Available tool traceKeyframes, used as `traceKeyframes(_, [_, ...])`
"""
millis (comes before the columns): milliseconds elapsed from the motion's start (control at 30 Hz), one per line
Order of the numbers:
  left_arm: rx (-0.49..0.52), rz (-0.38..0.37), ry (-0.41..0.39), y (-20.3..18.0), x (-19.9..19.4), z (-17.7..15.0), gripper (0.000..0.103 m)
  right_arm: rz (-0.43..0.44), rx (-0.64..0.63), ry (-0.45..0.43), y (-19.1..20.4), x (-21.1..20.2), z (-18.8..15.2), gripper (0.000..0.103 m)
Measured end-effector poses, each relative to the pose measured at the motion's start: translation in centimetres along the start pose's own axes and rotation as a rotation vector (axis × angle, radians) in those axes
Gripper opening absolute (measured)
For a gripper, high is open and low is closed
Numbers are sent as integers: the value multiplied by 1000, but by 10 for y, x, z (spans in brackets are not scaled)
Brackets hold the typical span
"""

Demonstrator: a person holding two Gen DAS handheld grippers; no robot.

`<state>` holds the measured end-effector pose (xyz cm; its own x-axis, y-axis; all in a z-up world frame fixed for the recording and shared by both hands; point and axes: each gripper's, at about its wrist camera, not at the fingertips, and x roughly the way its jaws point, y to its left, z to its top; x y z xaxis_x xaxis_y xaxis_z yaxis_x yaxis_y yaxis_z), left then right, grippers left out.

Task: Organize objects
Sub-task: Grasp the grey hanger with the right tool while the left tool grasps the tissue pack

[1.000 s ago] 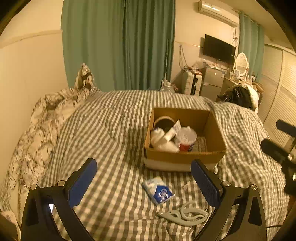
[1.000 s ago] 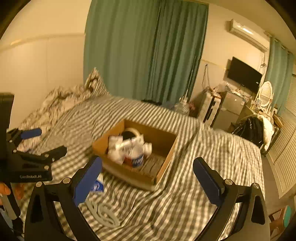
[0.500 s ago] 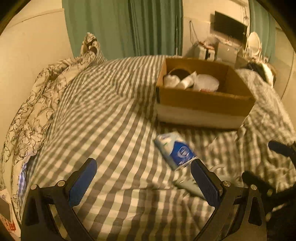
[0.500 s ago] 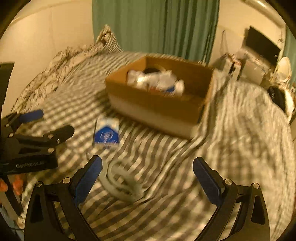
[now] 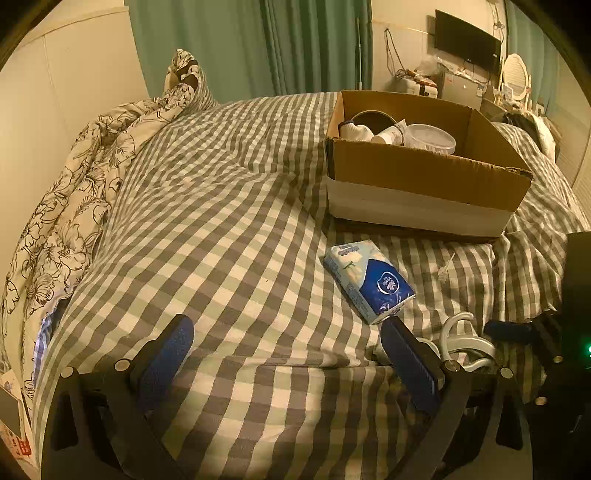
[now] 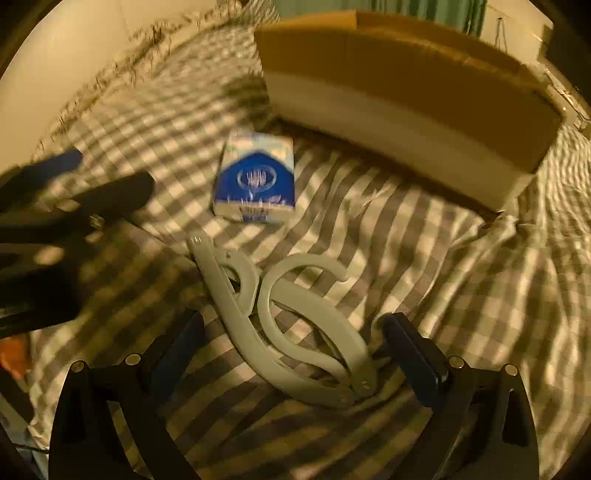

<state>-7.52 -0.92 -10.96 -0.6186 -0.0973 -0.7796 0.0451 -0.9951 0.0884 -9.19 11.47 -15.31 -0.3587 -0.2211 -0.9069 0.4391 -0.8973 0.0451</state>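
Observation:
A blue and white tissue pack lies on the checked bedspread in front of a cardboard box that holds a round tub, a bottle and white socks. It also shows in the right wrist view. A pale grey folding hanger lies nearer, between the open jaws of my right gripper, low over it. Part of the hanger shows in the left wrist view. My left gripper is open and empty, low over the bedspread, left of the pack.
A floral quilt is bunched along the bed's left side by the wall. Green curtains, a TV and cluttered furniture stand beyond the bed. The box's near wall rises just behind the pack.
Both grippers have come down and forward toward the bedspread. The hanger now lies between the right gripper's jaws, and the tissue pack and box loom larger in both views.

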Motion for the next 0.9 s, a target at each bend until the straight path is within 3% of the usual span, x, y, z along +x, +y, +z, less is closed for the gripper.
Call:
traceKeyframes(33, [-1, -2, 0, 1, 1, 0, 103, -5, -3, 11, 0, 4, 0, 97])
traceKeyframes(133, [-8, -14, 0, 3, 1, 0, 103, -5, -1, -3, 0, 1, -2, 77])
traceKeyframes(233, [-18, -24, -3, 5, 0, 0, 103, -13, 16, -30, -2, -7, -4, 72])
traceKeyframes(300, [-21, -28, -6, 5, -1, -1, 103, -25, 32, -65, -5, -16, -6, 61])
traceKeyframes(367, [-21, -26, -5, 5, -1, -1, 103, -24, 59, -111, -10, -30, -7, 56])
traceKeyframes(633, [1, 7, 14, -4, 3, 4, 103, -100, 158, -269, -40, -84, -9, 56])
traceKeyframes(800, [0, -62, 16, -24, 11, 17, 103, -150, 193, -310, -60, -103, -4, 56])
traceKeyframes(900, [22, -60, 26, -41, 24, 25, 103, -194, 214, -321, -74, -112, -3, 56])
